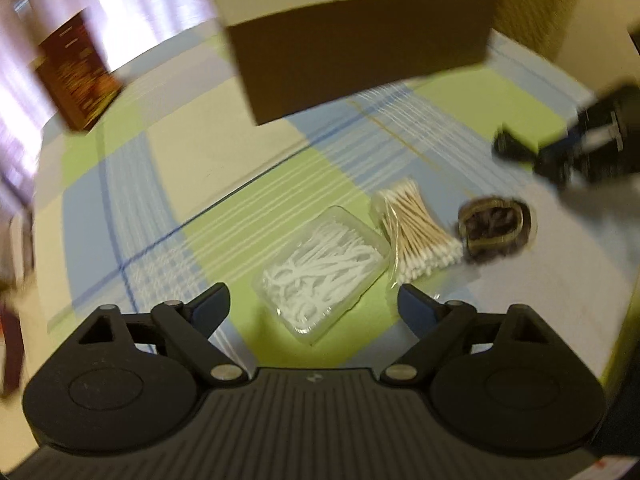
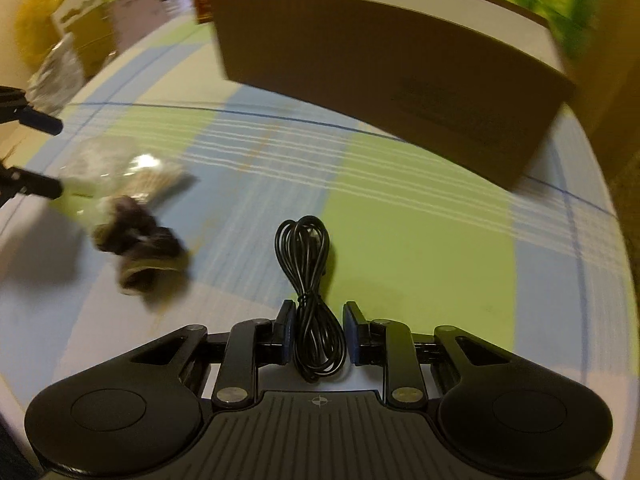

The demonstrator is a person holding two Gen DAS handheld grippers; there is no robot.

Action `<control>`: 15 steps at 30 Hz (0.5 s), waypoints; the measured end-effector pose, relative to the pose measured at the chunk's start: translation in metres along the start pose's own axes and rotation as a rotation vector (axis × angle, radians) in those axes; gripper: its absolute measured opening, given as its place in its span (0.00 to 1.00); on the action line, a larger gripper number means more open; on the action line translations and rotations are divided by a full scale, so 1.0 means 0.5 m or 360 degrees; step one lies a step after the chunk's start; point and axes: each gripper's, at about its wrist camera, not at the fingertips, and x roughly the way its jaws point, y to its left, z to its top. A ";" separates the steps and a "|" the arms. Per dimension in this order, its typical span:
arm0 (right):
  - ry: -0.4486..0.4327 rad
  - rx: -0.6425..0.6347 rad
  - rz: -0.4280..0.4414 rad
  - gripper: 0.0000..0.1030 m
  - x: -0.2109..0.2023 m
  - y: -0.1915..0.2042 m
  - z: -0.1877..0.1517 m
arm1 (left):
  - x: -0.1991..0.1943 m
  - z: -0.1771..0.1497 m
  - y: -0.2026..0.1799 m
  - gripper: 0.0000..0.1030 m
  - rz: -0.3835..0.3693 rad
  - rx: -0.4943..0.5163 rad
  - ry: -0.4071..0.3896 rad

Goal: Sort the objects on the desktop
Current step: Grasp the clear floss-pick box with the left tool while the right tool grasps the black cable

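In the left wrist view my left gripper point(image 1: 314, 300) is open just above a clear plastic box of white floss picks point(image 1: 324, 268), one finger on each side of it. To its right lie a bundle of cotton swabs point(image 1: 416, 228) and a dark hair clip point(image 1: 496, 226). In the right wrist view my right gripper point(image 2: 320, 322) is shut on a coiled black cable point(image 2: 306, 264), which stays sharp against the blurred table. The hair clip point(image 2: 140, 240) and swabs point(image 2: 152, 172) lie to its left, near the left gripper point(image 2: 44, 154). The right gripper point(image 1: 568, 148) shows blurred at the right.
A large cardboard box point(image 1: 360, 48) point(image 2: 380, 80) stands on the far side of the checked tablecloth point(image 1: 160, 168). A dark red box point(image 1: 76, 68) stands at the far left. Bags and packages point(image 2: 72, 52) crowd the table's far left corner in the right wrist view.
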 end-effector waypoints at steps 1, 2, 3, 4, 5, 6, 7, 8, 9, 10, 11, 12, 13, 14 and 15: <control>0.0004 0.0023 -0.0018 0.22 -0.003 -0.008 -0.001 | 0.007 0.004 0.000 0.83 -0.0028 0.0080 0.0011; 0.0008 0.0055 -0.0038 0.22 -0.007 -0.017 -0.005 | 0.016 0.008 0.000 0.83 -0.0054 0.0160 0.0019; 0.0011 0.0084 -0.0054 0.22 -0.011 -0.025 -0.008 | 0.026 0.012 -0.001 0.82 -0.0071 0.0235 0.0029; 0.0013 0.0105 -0.0066 0.22 -0.015 -0.031 -0.012 | 0.036 0.016 0.000 0.82 -0.0088 0.0306 0.0047; 0.0016 0.0125 -0.0084 0.22 -0.019 -0.035 -0.016 | 0.045 0.021 0.000 0.81 -0.0109 0.0371 0.0065; 0.0018 0.0142 -0.0100 0.22 -0.022 -0.037 -0.019 | 0.054 0.024 0.000 0.79 -0.0125 0.0424 0.0076; 0.0020 0.0155 -0.0114 0.22 -0.025 -0.037 -0.021 | 0.062 0.027 0.000 0.79 -0.0140 0.0468 0.0086; 0.0020 0.0170 -0.0129 0.22 -0.027 -0.037 -0.024 | 0.071 0.031 0.001 0.78 -0.0161 0.0514 0.0097; 0.0019 0.0181 -0.0141 0.22 -0.030 -0.035 -0.028 | 0.079 0.034 0.001 0.75 -0.0181 0.0551 0.0103; 0.0018 0.0194 -0.0150 0.22 -0.033 -0.035 -0.032 | 0.088 0.036 0.001 0.74 -0.0199 0.0580 0.0107; 0.0017 0.0211 -0.0157 0.22 -0.037 -0.035 -0.036 | 0.096 0.038 0.001 0.71 -0.0220 0.0601 0.0116; 0.0018 0.0232 -0.0161 0.22 -0.039 -0.035 -0.039 | 0.102 0.041 0.001 0.71 -0.0246 0.0610 0.0123; 0.0017 0.0248 -0.0164 0.23 -0.040 -0.033 -0.041 | 0.106 0.043 0.003 0.71 -0.0278 0.0604 0.0120; 0.0017 0.0263 -0.0169 0.25 -0.042 -0.032 -0.044 | 0.109 0.046 0.007 0.69 -0.0308 0.0593 0.0117; 0.0013 0.0272 -0.0178 0.26 -0.046 -0.031 -0.047 | 0.111 0.049 0.009 0.64 -0.0333 0.0582 0.0116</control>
